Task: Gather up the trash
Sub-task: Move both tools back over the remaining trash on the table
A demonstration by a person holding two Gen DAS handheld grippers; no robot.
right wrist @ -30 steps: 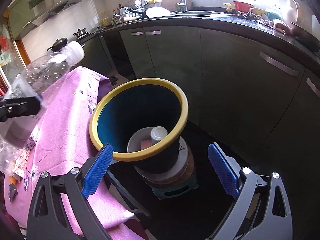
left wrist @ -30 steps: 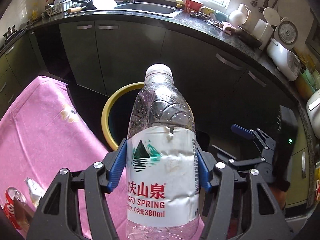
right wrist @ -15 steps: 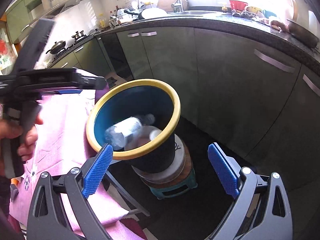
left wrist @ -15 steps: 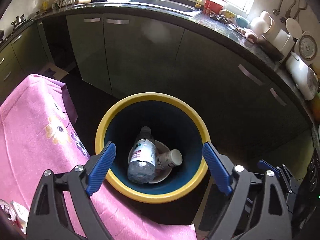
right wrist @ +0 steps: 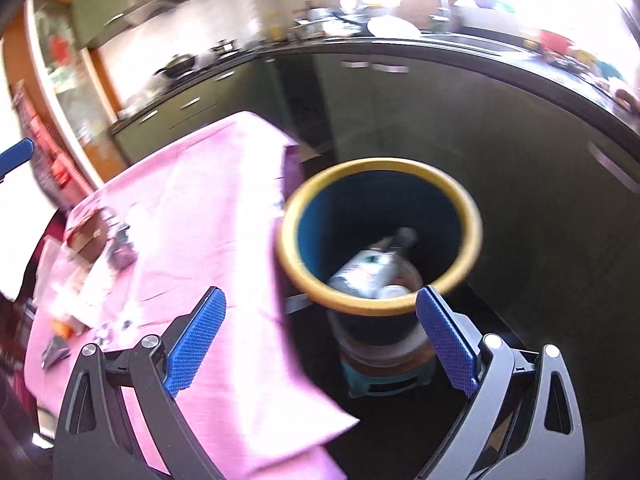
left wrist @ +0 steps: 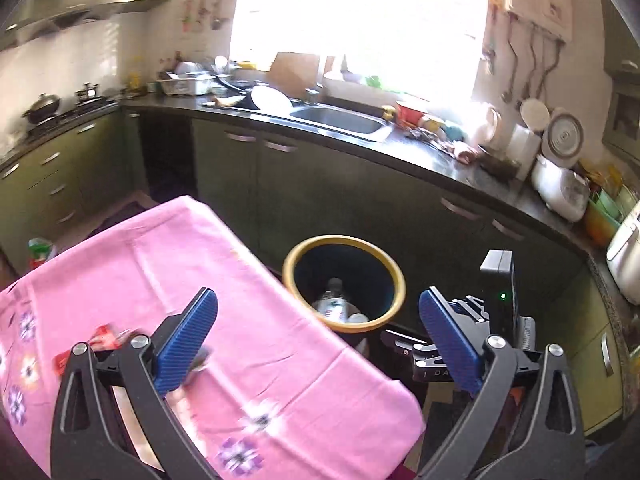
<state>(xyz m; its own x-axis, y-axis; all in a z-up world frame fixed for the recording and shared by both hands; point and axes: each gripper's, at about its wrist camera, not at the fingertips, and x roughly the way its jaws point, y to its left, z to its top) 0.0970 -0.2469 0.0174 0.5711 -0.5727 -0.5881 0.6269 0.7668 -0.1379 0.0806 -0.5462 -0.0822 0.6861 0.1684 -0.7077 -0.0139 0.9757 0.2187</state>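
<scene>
Risks ahead: left hand-held gripper (left wrist: pixel 318 344) opening wide, empty; right hand-held gripper (right wrist: pixel 320 340) spread, empty. Bottle (right wrist: pixel 374 266) already in bin (right wrist: pixel 380 304). Blurred scraps (right wrist: pixel 86 264) on counter (right wrist: pixel 208 216), probably wrappers; easily mis-pinched with pink cloth.

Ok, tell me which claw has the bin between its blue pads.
The right claw: the bin sits between its pads; the left claw frames mostly pink cloth.

Bin's rim (left wrist: pixel 343 240) hides most of the bottle (left wrist: pixel 334 306); tablecloth litter (right wrist: pixel 86 276) blurs.
</scene>
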